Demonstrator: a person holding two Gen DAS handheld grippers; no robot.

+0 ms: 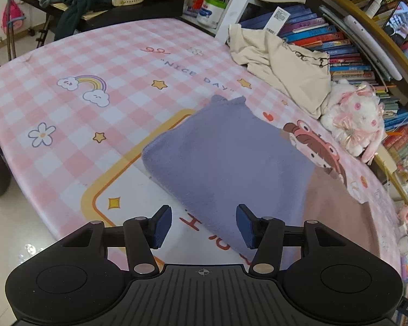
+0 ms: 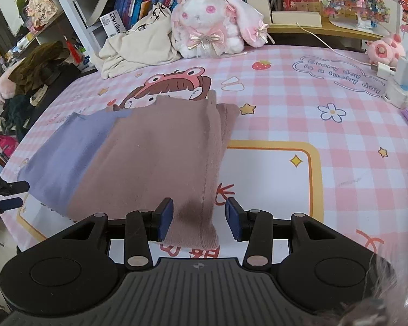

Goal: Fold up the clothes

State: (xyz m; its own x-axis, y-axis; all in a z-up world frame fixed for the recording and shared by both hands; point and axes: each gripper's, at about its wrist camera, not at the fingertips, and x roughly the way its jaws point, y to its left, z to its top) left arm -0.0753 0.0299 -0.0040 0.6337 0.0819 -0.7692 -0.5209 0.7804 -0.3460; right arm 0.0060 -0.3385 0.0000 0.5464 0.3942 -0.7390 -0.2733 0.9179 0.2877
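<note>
Covering nearly the whole of both views, a pink-and-white checked mat (image 2: 299,87) printed with a rainbow, stars, flowers and a frog-hat cartoon girl lay over the table. At the centre of the right wrist view sat a folded garment, its brown part (image 2: 160,157) uppermost and running from mid-frame down to the lower centre, its lavender part (image 2: 68,149) showing at the left. In the left wrist view the same lavender cloth (image 1: 225,149) filled the centre, with the brown cloth at its lower right. A cream garment (image 1: 280,59) lay crumpled at the upper right of that view, against a shelf of books (image 1: 326,32), and a white-and-pink plush rabbit (image 2: 212,24) sat just beside it at the top centre of the right wrist view. The right gripper (image 2: 200,218) stood at the lower centre with its blue pads apart, the brown cloth's near edge lying between them, the left pad at its edge and the right pad clear of it. The left gripper (image 1: 204,224) hung at the lower centre of its own view, pads apart over the lavender cloth's near corner, clamping nothing
</note>
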